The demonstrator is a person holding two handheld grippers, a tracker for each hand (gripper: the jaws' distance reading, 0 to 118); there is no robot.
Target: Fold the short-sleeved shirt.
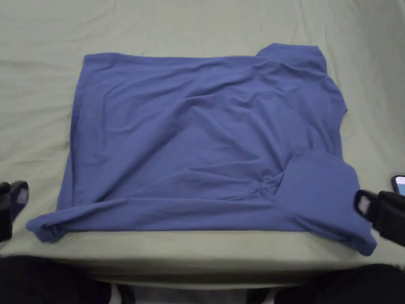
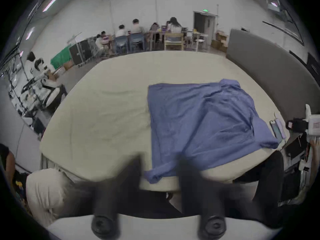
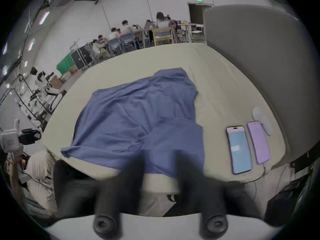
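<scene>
A blue short-sleeved shirt (image 1: 205,138) lies spread on the pale green bed sheet (image 1: 197,23), hem to the left and neck to the right. Its near sleeve (image 1: 320,190) is folded in over the body, and the far sleeve (image 1: 292,53) sticks out at the back. The near hem corner (image 1: 43,231) is bunched at the bed's front edge. My left gripper (image 1: 12,196) hovers open just left of that corner, apart from the cloth (image 2: 199,122). My right gripper (image 1: 364,206) is open beside the near sleeve's edge, and its jaws stand apart above the sleeve (image 3: 173,139).
Two phones (image 3: 239,150) (image 3: 258,141) lie on the sheet right of the shirt, with a cable running off the edge. A grey padded headboard (image 3: 259,62) stands along the bed's right side. Several people sit at tables (image 2: 155,34) far behind. The bed's front edge (image 1: 197,253) is close to me.
</scene>
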